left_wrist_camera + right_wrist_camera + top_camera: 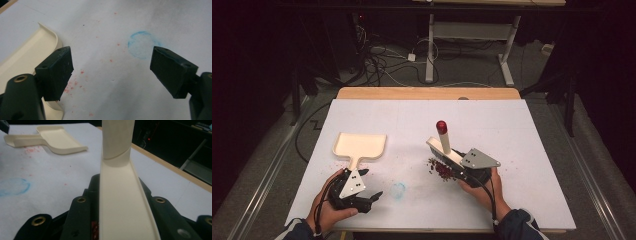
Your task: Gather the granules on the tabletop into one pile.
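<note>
The right gripper (462, 167) clamps a cream brush (446, 149) — its red-capped handle pointing away, up the table — while the left gripper (364, 187), by the dustpan (360, 145), gapes empty.

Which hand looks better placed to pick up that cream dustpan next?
The left. The left gripper lies open just below the dustpan, near its handle, and holds nothing. The right gripper is shut on the brush, beside the red crumbs, farther from the dustpan.
</note>
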The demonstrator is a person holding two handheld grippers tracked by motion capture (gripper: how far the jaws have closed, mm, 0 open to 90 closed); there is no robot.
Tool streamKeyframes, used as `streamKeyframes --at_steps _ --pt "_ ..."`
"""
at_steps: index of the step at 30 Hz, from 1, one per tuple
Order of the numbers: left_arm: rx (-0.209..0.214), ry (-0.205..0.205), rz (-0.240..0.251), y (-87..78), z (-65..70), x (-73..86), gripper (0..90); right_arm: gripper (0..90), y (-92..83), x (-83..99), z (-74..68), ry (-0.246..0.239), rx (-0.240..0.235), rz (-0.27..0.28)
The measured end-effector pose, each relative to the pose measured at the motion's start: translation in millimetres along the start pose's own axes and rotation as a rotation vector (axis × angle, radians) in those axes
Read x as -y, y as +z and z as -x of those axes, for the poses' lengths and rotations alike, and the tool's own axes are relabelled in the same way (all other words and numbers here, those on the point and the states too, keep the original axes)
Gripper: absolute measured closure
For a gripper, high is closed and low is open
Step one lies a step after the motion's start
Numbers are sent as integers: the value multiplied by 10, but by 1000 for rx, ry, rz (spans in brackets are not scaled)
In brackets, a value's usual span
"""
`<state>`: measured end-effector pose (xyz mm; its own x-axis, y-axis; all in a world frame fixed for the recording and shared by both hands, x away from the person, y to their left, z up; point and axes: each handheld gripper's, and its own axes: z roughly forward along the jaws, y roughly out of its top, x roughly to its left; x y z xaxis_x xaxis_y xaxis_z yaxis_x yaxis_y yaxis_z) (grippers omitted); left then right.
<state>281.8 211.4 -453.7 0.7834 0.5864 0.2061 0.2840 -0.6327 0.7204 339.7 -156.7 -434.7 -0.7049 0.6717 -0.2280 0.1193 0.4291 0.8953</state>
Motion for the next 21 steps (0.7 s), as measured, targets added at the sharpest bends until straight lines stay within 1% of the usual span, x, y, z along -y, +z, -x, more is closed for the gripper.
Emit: streamKeyframes --at_steps 2,5,8,10,14,16,17,18,20,21 --pt "-1 -1 0 2 0 -1 177 676 -53 -32 -8 9 -7 21" --pt "-1 0 -1 3 2 -3 177 677 -110 -82 -58 32 -32 49" --pt "-1 -2 -2 5 0 -3 177 676 -120 -114 -146 70 -83 73" --pt "0 -2 -4 8 -3 -2 177 676 -75 -119 -212 95 -131 78" --pt "0 0 -6 10 0 -2 177 676 103 -53 -353 144 -182 52" --pt "1 0 -7 11 -1 -2 177 676 201 -6 -399 174 -191 41" --pt "1 0 -7 11 -1 -1 177 677 243 18 -413 170 -189 36" --pt "3 -2 -5 10 0 0 177 677 277 41 -421 169 -178 30" --pt "3 0 -6 7 -3 2 177 677 323 78 -418 191 -155 22" --pt "3 0 -5 6 -4 4 177 677 326 95 -402 188 -140 18"
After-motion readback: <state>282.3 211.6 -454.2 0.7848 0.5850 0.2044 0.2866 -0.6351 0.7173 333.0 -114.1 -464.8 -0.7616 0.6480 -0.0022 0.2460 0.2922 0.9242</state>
